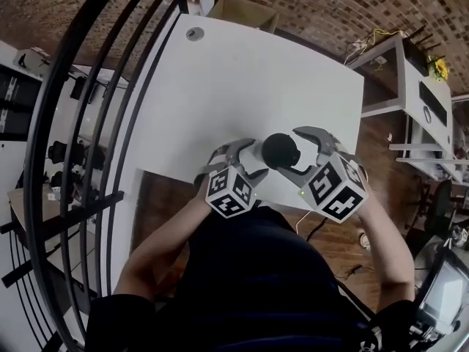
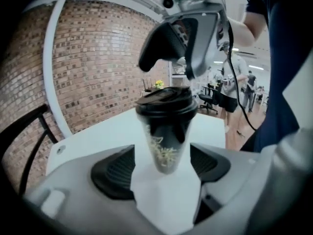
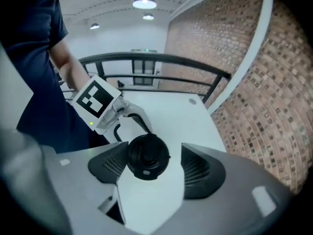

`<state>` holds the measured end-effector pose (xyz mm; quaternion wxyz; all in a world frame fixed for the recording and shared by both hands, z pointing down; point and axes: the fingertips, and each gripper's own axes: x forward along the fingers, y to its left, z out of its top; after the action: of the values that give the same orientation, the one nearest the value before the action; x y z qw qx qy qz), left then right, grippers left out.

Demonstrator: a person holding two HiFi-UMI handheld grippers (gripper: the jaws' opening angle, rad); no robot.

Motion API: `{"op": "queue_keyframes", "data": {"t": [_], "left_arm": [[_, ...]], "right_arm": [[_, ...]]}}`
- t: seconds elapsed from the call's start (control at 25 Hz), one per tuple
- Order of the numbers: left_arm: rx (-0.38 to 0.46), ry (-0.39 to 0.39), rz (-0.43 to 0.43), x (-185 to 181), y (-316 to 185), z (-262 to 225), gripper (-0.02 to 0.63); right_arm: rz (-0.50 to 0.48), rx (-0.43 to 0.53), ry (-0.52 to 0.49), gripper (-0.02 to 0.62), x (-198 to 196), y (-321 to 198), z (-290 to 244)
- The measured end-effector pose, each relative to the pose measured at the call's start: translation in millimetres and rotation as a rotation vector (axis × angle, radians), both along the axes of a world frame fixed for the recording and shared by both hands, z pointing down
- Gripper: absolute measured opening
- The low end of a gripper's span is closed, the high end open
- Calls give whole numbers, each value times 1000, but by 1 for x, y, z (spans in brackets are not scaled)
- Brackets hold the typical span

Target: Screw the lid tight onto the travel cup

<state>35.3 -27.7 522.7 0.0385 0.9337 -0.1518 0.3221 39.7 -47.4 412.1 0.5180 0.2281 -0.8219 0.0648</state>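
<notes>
The travel cup [image 2: 165, 146] is clear, with pale herbs inside and a black lid [image 2: 166, 102] on top. It stands near the front edge of the white table [image 1: 242, 79]. My left gripper [image 2: 161, 169] is open around the cup's lower body, with a gap at its left pad. My right gripper [image 2: 171, 71] hangs just above the lid with its jaws spread. From above, the lid [image 3: 148, 156] sits between the right gripper [image 3: 155, 170]'s pads with room on the right side. In the head view the lid [image 1: 278, 149] lies between the left gripper [image 1: 258, 158] and the right gripper [image 1: 292, 152].
A black railing [image 1: 88, 123] curves along the table's left side. A round grommet [image 1: 194, 34] marks the far table corner, and a cardboard box [image 1: 242, 9] stands beyond it. A white shelf unit [image 1: 421, 108] stands at right. People stand in the background [image 2: 234, 77].
</notes>
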Motion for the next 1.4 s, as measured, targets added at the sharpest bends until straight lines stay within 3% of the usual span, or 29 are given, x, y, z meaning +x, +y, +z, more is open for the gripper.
{"op": "queue_keyframes", "data": {"t": [0.08, 0.16, 0.24, 0.32, 0.36, 0.6, 0.84, 1.4], "left_arm": [[-9, 48, -110, -24, -14, -17, 320], [29, 189, -279, -51, -34, -58, 190], [70, 367, -418, -71, -47, -113, 22], [92, 469, -461, -74, -49, -158, 5], [104, 490, -459, -70, -48, -175, 5], [65, 596, -432, -22, -26, -237, 5], [91, 561, -388, 10, -9, -236, 6], [114, 545, -394, 24, -1, -227, 5]], "right_arm": [[131, 126, -170, 226, 17, -15, -39], [306, 216, -402, 47, 38, -28, -70], [490, 249, -667, 20, 59, -31, -92], [617, 290, -863, 11, 75, -26, -102], [651, 321, -907, 11, 81, -20, -102], [781, 469, -936, 9, 102, 15, -91], [748, 619, -897, 9, 110, 32, -111], [729, 641, -857, 11, 117, 38, -113]]}}
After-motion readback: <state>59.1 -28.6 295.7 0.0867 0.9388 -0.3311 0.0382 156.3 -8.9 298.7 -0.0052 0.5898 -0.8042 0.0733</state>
